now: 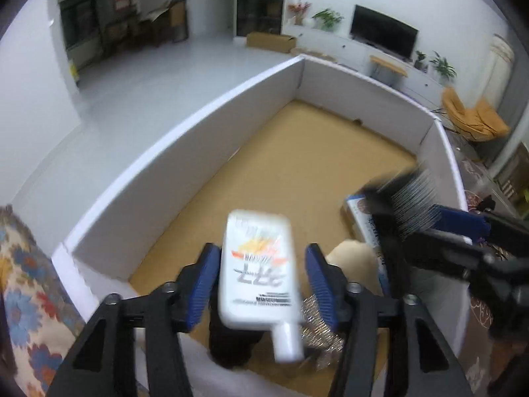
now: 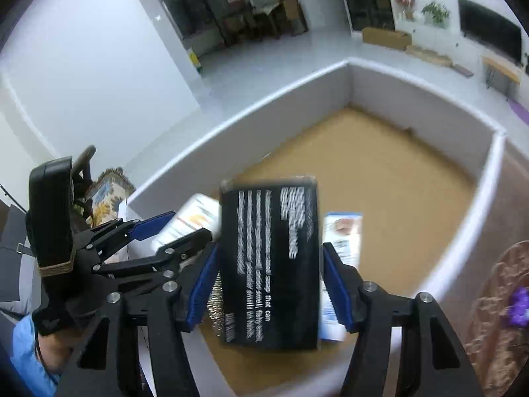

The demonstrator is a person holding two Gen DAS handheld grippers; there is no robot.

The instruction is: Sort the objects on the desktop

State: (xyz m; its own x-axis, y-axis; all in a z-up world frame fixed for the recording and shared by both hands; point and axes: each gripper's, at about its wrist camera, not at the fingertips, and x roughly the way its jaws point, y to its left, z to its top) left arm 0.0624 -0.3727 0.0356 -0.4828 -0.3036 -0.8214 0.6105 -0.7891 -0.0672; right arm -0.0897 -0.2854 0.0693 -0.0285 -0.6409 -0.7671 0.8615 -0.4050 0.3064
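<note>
A white bottle (image 1: 258,271), cap toward the camera, hangs blurred between the blue pads of my left gripper (image 1: 263,251). A gap shows on each side, so the jaws stand open around it. A black box with white print (image 2: 271,264) sits blurred between the pads of my right gripper (image 2: 269,248), with thin gaps beside it; those jaws are open too. Both are over the near end of a big white-walled bin (image 1: 185,132) with a brown cardboard floor. The right gripper (image 1: 426,225) shows at the right in the left wrist view, and the left gripper (image 2: 178,231) at the left in the right wrist view.
In the bin's near end lie a blue-and-white carton (image 1: 360,218), a silvery scouring ball (image 1: 317,324), a beige item (image 1: 353,258) and a dark object (image 1: 231,340). Flowered cloth (image 1: 20,281) borders the bin on the left and patterned brown cloth (image 2: 496,297) on the right. A blue sleeve (image 2: 26,347) shows.
</note>
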